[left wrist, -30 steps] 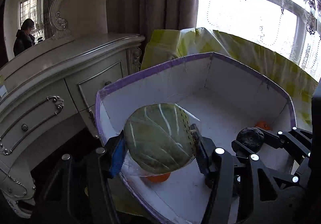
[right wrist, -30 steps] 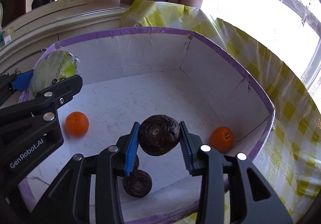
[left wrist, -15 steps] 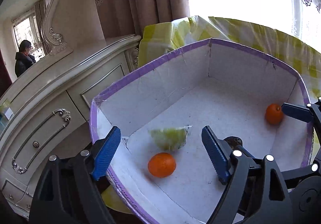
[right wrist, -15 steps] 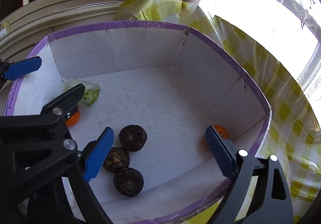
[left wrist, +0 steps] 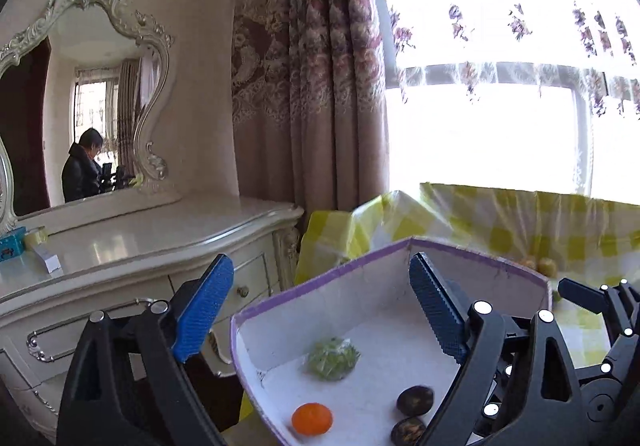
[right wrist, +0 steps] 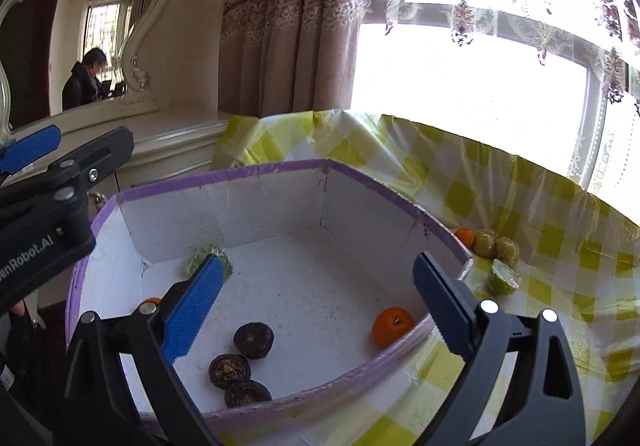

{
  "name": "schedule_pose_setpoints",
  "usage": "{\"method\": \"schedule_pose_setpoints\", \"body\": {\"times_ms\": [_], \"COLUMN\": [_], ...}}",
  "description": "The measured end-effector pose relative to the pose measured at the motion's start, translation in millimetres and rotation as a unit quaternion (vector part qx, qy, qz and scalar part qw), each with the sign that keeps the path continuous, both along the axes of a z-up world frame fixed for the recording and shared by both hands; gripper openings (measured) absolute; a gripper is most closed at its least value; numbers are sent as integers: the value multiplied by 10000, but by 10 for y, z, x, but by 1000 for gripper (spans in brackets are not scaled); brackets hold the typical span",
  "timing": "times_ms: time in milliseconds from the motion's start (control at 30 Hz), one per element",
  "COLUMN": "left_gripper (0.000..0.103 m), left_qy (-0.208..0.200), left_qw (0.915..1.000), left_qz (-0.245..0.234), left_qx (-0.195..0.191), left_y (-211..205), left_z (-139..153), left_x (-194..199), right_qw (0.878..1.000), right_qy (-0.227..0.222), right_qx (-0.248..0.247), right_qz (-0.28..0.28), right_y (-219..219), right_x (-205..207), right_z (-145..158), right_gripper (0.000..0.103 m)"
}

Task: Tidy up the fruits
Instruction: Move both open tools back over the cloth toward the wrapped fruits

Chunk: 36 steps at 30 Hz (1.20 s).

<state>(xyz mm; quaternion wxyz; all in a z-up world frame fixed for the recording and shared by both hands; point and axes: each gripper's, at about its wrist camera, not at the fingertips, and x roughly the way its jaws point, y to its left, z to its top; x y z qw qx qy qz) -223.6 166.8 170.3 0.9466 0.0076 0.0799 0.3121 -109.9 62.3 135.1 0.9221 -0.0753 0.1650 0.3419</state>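
Fruits (right wrist: 253,340) lie inside the box (right wrist: 280,170); more sit just beyond it on the counter (right wrist: 560,246). Left tool (left wrist: 320,310) and right tool (right wrist: 316,310), jaws just opened wide, hold nothing. Next: fetch the outside fruit.

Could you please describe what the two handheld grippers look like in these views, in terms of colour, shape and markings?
Both are alike. The right gripper has black angular plastic arms with triangular cut-outs and silver round rivets; its two fingers carry blue ribbed pads. The left gripper has the same black frame and blue pads. Seen from the right wrist camera, its body bears white lettering that seems to read "GenRobot.AI", partly cropped. No cables show.
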Motion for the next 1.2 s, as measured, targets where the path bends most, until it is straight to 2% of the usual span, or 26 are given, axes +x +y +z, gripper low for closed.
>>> {"method": "schedule_pose_setpoints", "body": {"times_ms": [67, 133, 267, 333, 433, 467, 500, 600, 667, 700, 800, 900, 933, 1000, 1033, 1133, 1200], "left_gripper": [87, 87, 87, 87, 87, 87, 87, 87, 87, 87, 87, 87, 87, 87, 87, 87, 87], "left_qy": [-345, -498, -251, -3, 647, 1000, 1079, 1617, 1831, 1869, 2025, 2416, 2563, 2831, 2904, 2862, 3007], "left_qw": [9983, 9939, 9785, 9636, 9347, 9217, 9167, 8956, 8813, 8799, 8879, 8890, 8875, 8780, 8773, 8771, 8677], "left_qz": [-356, -812, -1882, -2542, -3420, -3690, -3807, -4143, -4326, -4325, -4062, -3743, -3649, -3613, -3562, -3599, -3631], "left_qx": [311, 558, 804, 822, 721, 656, 563, -15, -518, -619, -749, -1056, -1157, -1358, -1383, -1386, -1575], "left_y": [-258, -536, -1088, -1366, -1762, -1888, -1949, -2026, -1976, -1958, -1889, -1749, -1721, -1687, -1689, -1686, -1663], "left_z": [114, 162, 75, -42, -332, -485, -596, -788, -835, -861, -996, -1227, -1314, -1465, -1478, -1506, -1550], "left_x": [-15, 37, 317, 494, 866, 1040, 1155, 1504, 1684, 1754, 1961, 2144, 2218, 2305, 2338, 2341, 2377], "right_qw": [9988, 9963, 9847, 9744, 9581, 9527, 9463, 9335, 9240, 9200, 9078, 9042, 9050, 9099, 9126, 9229, 9296], "right_qy": [-11, 150, 610, 845, 1182, 1269, 1297, 1600, 1901, 1885, 2020, 2143, 2172, 2257, 2293, 2321, 2332], "right_qx": [396, 576, 734, 831, 928, 910, 652, 300, 666, 657, 250, 406, 406, 417, 397, 243, 150], "right_qz": [-278, -616, -1461, -1909, -2440, -2609, -2889, -3195, -3250, -3372, -3667, -3672, -3634, -3457, -3361, -3062, -2849], "right_y": [-288, -558, -1130, -1430, -1833, -1946, -2019, -2237, -2435, -2483, -2544, -2620, -2602, -2529, -2471, -2257, -2120], "right_x": [96, 249, 601, 788, 1035, 1114, 1193, 1421, 1534, 1577, 1801, 1982, 2037, 2139, 2195, 2348, 2452], "right_z": [53, 36, -172, -320, -545, -615, -703, -980, -1060, -1066, -1094, -1117, -1104, -1113, -1111, -1098, -1098], "right_gripper": [101, 101, 101, 101, 101, 101, 101, 101, 101, 101, 101, 101, 101, 101, 101, 101, 101]}}
